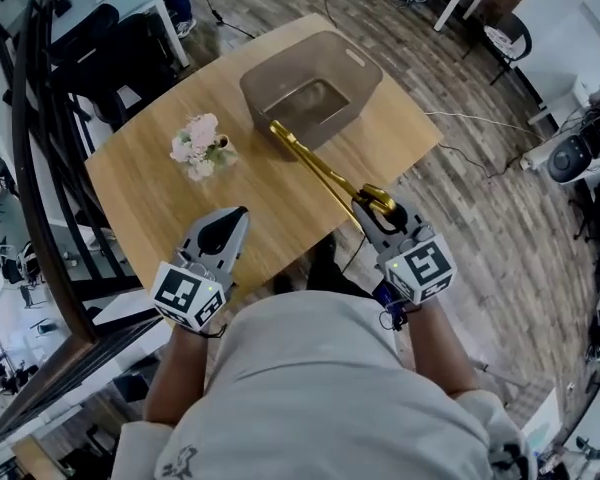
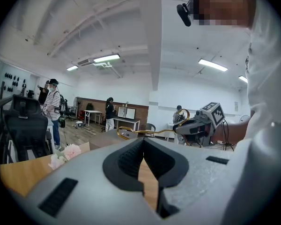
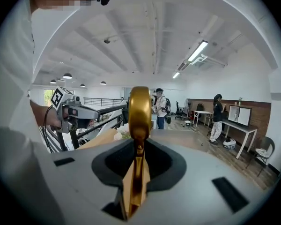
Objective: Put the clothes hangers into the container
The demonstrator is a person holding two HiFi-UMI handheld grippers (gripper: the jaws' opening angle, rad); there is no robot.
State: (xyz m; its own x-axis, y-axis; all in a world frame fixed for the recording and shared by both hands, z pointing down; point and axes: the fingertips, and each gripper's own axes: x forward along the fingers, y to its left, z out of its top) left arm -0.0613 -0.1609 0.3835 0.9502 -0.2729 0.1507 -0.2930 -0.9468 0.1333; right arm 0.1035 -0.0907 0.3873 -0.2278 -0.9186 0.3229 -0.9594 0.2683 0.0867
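A gold clothes hanger (image 1: 325,173) slants over the wooden table (image 1: 150,193), its far end reaching the rim of the grey-brown container (image 1: 315,83). My right gripper (image 1: 372,208) is shut on the hanger's near end by the table's front right edge. In the right gripper view the gold hanger (image 3: 139,118) stands upright between the jaws of my right gripper (image 3: 135,172). My left gripper (image 1: 235,218) hovers over the table's front edge, shut and holding nothing. The left gripper view shows the left gripper (image 2: 143,175) empty, with the hanger (image 2: 147,132) and right gripper (image 2: 194,128) beyond it.
A small bunch of pink and white flowers (image 1: 200,146) sits on the table left of the container. A black railing (image 1: 30,168) runs along the left. Chairs, desks and cables stand on the wooden floor around. People stand in the background (image 2: 51,107).
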